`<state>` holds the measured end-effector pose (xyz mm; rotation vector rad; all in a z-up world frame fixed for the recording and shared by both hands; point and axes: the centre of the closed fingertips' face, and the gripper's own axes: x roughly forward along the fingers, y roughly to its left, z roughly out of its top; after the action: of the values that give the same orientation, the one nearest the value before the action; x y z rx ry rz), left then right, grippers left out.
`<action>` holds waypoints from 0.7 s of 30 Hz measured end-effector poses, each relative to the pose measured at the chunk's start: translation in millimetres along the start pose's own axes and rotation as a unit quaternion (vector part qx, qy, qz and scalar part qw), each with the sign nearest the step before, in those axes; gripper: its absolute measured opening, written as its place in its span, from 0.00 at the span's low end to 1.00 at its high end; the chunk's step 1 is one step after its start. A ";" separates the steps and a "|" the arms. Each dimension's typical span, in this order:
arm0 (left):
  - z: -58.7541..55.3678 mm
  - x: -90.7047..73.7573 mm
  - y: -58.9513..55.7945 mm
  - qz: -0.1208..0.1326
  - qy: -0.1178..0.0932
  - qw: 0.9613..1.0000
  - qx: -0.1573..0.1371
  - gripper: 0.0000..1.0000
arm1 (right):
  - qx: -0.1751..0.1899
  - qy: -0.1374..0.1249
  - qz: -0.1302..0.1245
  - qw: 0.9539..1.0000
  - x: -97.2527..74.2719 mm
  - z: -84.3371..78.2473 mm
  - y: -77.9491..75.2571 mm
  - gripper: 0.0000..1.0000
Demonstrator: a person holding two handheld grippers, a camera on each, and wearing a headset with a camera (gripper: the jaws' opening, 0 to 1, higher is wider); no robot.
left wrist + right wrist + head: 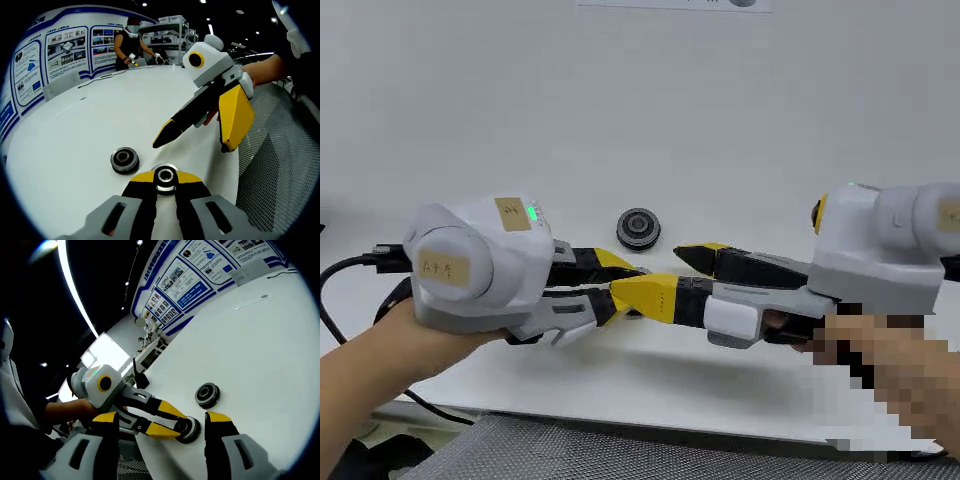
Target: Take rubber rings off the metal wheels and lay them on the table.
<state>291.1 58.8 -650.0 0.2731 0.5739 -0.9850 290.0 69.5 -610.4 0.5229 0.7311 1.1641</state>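
Nearby, one black-ringed metal wheel point(639, 228) lies flat on the white table point(620, 370).
Another ringed wheel point(190, 429) sits pinched in the left gripper point(165, 174); right gripper point(190, 147) gapes empty alongside.

A broad white table point(75, 125) runs to a wall of blue-bordered posters point(65, 50), storage shelves point(170, 30) stand at the far end under small lights point(210, 29) in a dark ceiling, and grey metal mesh point(280, 165) borders the table's near edge.

Head above, gripper views opposed, sharing wheel point(165, 179)
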 end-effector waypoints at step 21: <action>-1.1 1.3 -0.1 -0.007 0.014 1.000 0.008 0.13 | 0.064 0.042 0.026 0.997 12.2 -13.2 -0.1 0.71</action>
<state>291.2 58.4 -651.6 0.2977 0.5955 -1.0014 282.8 81.1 -622.2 0.6050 0.8735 1.1987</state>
